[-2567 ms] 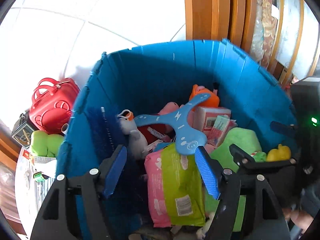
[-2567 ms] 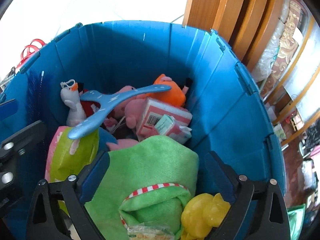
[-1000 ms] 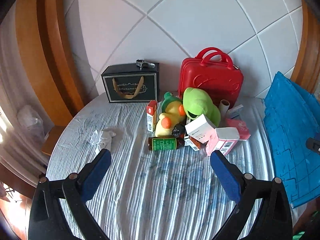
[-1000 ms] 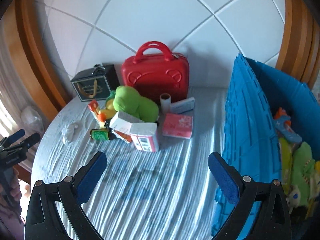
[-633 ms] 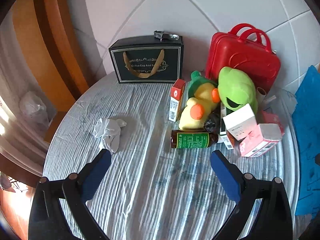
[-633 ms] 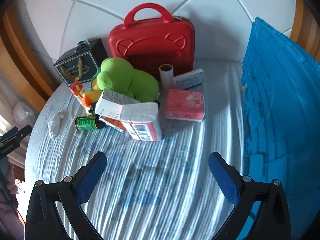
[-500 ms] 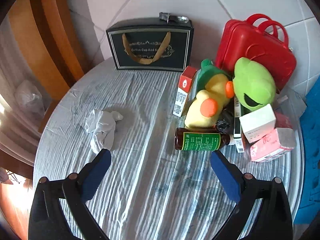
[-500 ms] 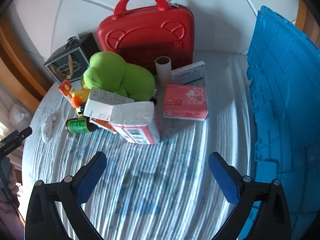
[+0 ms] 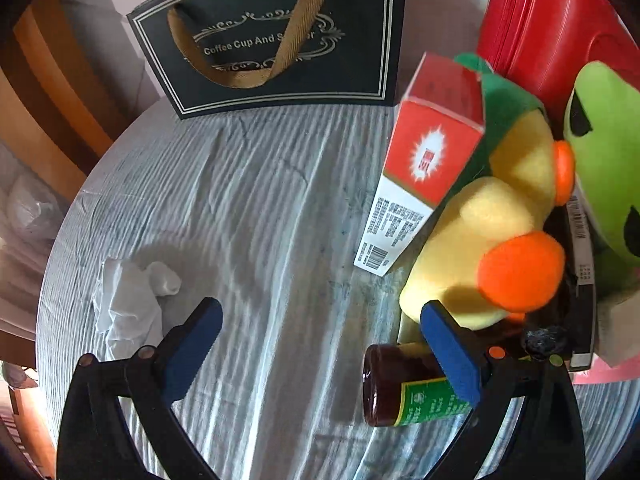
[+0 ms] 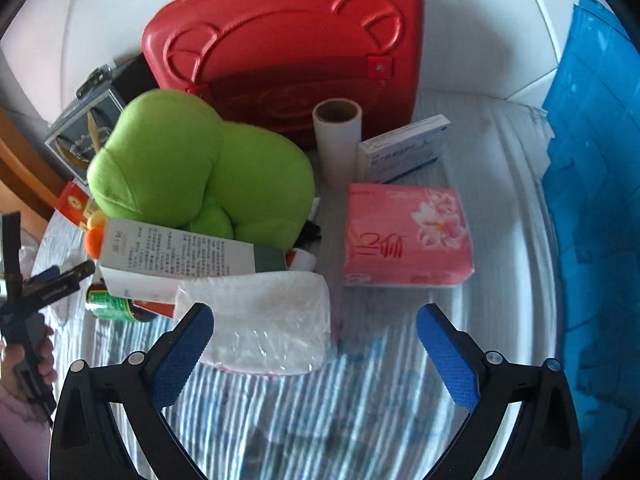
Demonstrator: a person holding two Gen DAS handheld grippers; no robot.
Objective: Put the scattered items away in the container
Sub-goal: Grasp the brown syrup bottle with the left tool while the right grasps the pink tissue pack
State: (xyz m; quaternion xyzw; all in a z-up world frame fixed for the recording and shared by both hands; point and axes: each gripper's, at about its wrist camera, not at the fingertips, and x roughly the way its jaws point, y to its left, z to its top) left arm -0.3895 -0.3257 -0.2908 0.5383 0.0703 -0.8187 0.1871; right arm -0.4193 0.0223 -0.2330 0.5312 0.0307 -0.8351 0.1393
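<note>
Approach: I have swung my left gripper [image 9: 320, 336] and right gripper [image 10: 314, 334] from the blue container [image 10: 592, 200] to the pile, both spread wide and empty; tissue pack [image 10: 260, 320] and bottle [image 9: 400, 384] lie nearest.

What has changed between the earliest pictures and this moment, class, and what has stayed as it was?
Both grippers have left the blue container and swung to the table, closing in on the pile. The left gripper now sits by the brown bottle and duck plush; the right gripper nears the plastic-wrapped pack. Both remain open and empty; the pile has not moved.
</note>
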